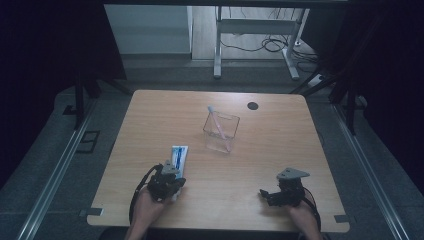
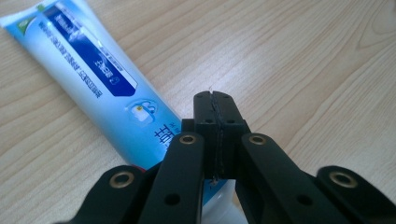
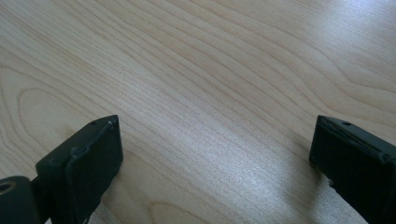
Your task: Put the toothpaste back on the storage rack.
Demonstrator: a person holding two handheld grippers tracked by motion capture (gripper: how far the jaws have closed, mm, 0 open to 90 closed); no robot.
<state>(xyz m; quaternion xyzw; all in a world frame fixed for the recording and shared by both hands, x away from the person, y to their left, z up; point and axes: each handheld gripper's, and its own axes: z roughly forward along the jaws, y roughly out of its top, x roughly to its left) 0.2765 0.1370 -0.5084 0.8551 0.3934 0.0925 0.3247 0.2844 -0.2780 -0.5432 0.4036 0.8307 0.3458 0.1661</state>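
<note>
I see the pale wooden surface (image 1: 250, 165) cut off at my near edge. The clear square plastic container (image 1: 221, 132) stands mid-surface, a thin pink-and-blue stick (image 1: 217, 125) inside that I can't identify. The blue-and-white toothpaste tube (image 2: 93, 88) lies flat, its near end hidden under my left gripper (image 2: 214, 100), fingers pressed together, empty. My right gripper (image 3: 215, 154) hovers with fingers wide apart, empty.

The blue-and-white toothpaste tube (image 1: 178, 159) lies flat on the light wooden tabletop (image 1: 270, 150), toward its near left corner, its near end under the left gripper (image 1: 167, 181). The clear square plastic cup (image 1: 220, 132) stands near the tabletop's middle, a toothbrush (image 1: 218, 125) leaning inside it. The right gripper (image 1: 267, 194) sits by the near right corner, well apart from the cup.
</note>
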